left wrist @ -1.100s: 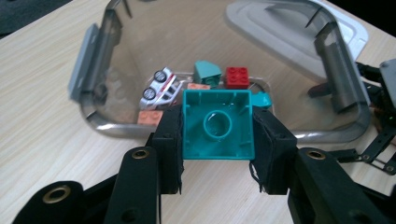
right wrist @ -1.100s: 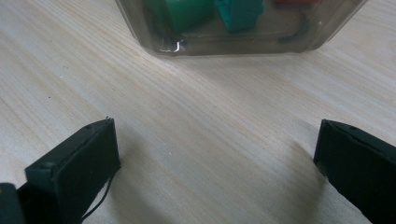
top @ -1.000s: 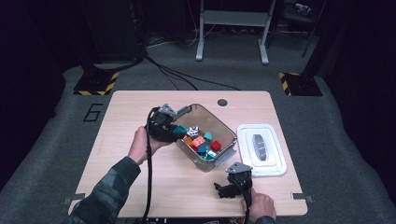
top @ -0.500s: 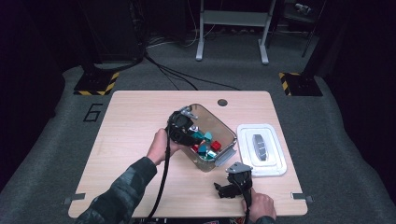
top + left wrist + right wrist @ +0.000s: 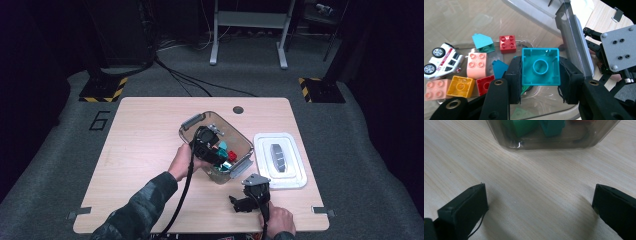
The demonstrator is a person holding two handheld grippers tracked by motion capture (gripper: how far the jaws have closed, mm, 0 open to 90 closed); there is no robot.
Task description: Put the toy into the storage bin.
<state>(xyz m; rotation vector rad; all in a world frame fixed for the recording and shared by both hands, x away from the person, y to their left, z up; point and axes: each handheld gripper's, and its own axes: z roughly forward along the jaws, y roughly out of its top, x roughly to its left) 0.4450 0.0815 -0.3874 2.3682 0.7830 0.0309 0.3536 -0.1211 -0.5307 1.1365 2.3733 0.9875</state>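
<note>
My left gripper (image 5: 540, 75) is shut on a teal square brick (image 5: 540, 66), hollow underside facing the camera, just above the clear plastic bin (image 5: 191, 124). In the high view the left gripper (image 5: 212, 150) hangs over the bin's near half. Inside the bin lie a red brick (image 5: 507, 44), pink bricks (image 5: 476, 65), a yellow brick (image 5: 461, 86), a teal sloped piece (image 5: 483, 42) and a white toy car (image 5: 441, 59). My right gripper (image 5: 241, 205) rests open on the table near the front edge; its jaws stand wide apart in the right gripper view (image 5: 540, 205), facing the bin's wall (image 5: 549, 141).
A white lid (image 5: 279, 160) with a grey handle lies right of the bin. The wooden table (image 5: 145, 145) has bare room on its left half. A round hole (image 5: 238, 109) sits near the far edge. Metal clips (image 5: 323, 212) mark the front corners.
My left gripper has moved right and down over the bin with the teal brick in it. The right gripper has stayed in place.
</note>
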